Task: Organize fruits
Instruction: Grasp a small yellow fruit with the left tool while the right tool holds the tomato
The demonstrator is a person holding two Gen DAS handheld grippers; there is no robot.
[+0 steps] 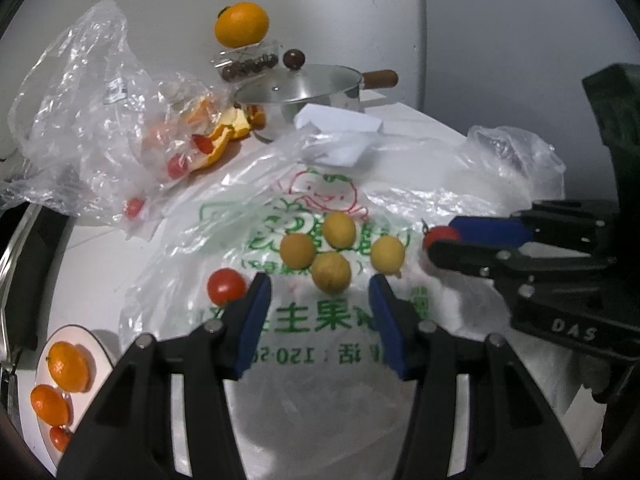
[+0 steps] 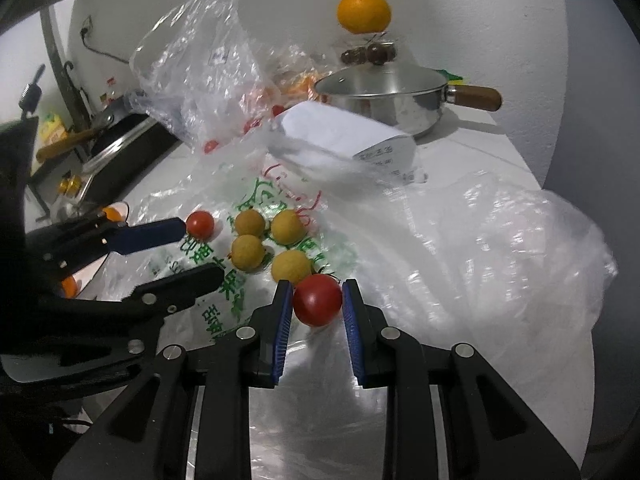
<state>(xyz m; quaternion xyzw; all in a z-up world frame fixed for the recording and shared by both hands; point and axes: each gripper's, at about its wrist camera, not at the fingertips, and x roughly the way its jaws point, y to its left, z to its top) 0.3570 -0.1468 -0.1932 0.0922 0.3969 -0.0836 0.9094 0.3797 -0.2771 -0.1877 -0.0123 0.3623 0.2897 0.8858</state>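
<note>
red cherry tomato (image 2: 317,300) sits clamped between the right gripper (image 2: 316,307) pads, low over the printed plastic bag (image 2: 256,200), just beside four yellow fruits (image 2: 248,253). left gripper (image 1: 320,292) jaws apart, empty, a second tomato (image 1: 226,286) just outside its left finger. judgement: keep the squeeze light, lift straight, carry toward the plate (image 1: 102,356). only the left view shows that plate's oranges (image 1: 68,366); only the right view shows the sink (image 2: 120,136).

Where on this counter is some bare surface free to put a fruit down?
Bare counter lies between the plate, the printed bag and the clear bag; more beside the pot, under its handle. The middle is crowded with bags and yellow fruits.
</note>
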